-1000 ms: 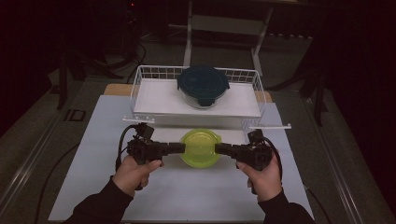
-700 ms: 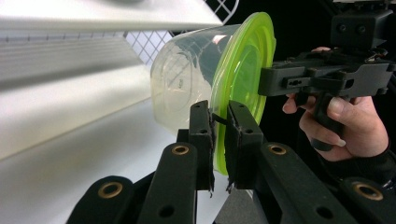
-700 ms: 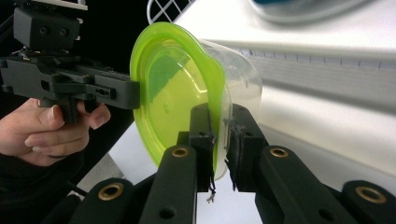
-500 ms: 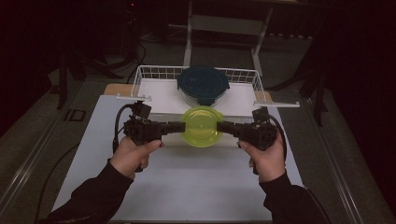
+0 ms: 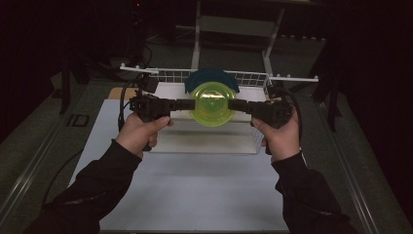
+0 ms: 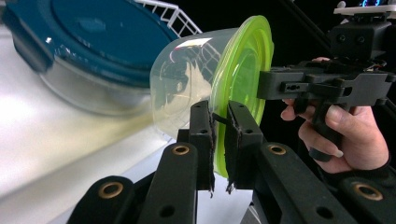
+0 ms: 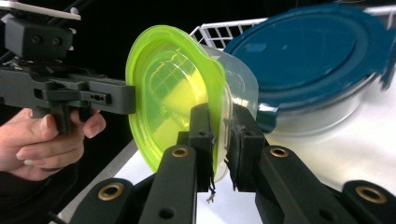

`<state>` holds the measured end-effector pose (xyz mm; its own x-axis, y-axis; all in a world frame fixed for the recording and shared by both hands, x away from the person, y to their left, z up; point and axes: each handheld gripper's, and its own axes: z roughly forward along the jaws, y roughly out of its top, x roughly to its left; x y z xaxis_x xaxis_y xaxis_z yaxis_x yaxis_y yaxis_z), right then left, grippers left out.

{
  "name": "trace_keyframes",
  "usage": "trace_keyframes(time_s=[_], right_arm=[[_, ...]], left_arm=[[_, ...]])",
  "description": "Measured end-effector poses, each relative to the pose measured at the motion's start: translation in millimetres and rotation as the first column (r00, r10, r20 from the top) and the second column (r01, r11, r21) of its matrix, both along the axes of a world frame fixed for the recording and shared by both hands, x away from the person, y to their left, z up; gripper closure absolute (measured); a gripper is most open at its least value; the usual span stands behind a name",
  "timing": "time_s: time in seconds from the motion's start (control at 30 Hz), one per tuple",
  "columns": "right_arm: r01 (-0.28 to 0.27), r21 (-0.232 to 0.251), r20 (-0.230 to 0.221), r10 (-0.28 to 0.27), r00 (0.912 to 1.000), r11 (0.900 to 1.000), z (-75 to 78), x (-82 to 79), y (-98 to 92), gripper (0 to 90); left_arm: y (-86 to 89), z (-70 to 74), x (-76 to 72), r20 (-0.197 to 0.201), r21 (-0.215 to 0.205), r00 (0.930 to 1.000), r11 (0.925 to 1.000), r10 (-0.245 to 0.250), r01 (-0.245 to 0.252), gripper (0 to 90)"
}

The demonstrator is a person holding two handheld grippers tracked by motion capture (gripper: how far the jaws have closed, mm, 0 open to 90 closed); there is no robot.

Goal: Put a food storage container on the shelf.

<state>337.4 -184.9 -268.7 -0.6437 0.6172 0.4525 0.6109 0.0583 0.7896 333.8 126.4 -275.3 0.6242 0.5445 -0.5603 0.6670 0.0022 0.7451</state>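
Holding the green-lidded tub [image 5: 211,103] in the air at the centre of the high view, in front of the blue-lidded container [image 5: 212,75] that is sitting in the wire basket [image 5: 253,78] at the upper middle of the frame.

Gripping it from both sides at once: left tongs [image 5: 184,104] clenched on the lid's rim at the left, right tongs [image 5: 234,105] clenched on the rim opposite. Pinching only the thin green lip in the left gripper view, pads [image 6: 233,126] pressed flat on either face of it, with the clear body bulging away toward the upper left of that frame. Showing the same narrow bite in the right gripper view, at the lower edge of the lid [image 7: 173,93].

Judging the step as carrying the tub over to a resting place in the basket, most likely beside or on top of the blue lid.

Doing it well, probably:
- matching the height of the two hands, so that the tub is not tipping and the lip is not twisting out of either bite;
- holding the spacing between the hands constant, neither pulling the lid apart nor bowing it;
- clearing the basket's front wire before lowering;
- setting the base down flat before loosening either pair of tongs, and not letting go over the bare white counter [image 5: 195,195] at the bottom of the frame.
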Motion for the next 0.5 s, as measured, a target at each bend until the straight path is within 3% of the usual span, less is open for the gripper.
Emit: trace_keyframes(time_s=[0.3, 0.5], right_arm=[[0.016, 0.018, -0.001, -0.016, 0.9999, 1.000, 21.3, 24.3, -2.1, 80.9], [0.043, 0.011, -0.015, -0.043, 0.9990, 0.999, 22.9, 40.9, -1.4, 80.7]], left_arm=[[-3.3, 20.2, 22.9, 0.007, -0.014, 0.9998, 0.9997, 0.018, -0.018, 81.4], [-4.7, 19.1, 38.5, -0.013, -0.016, 0.9993, 0.9992, 0.035, -0.035, 81.3]])
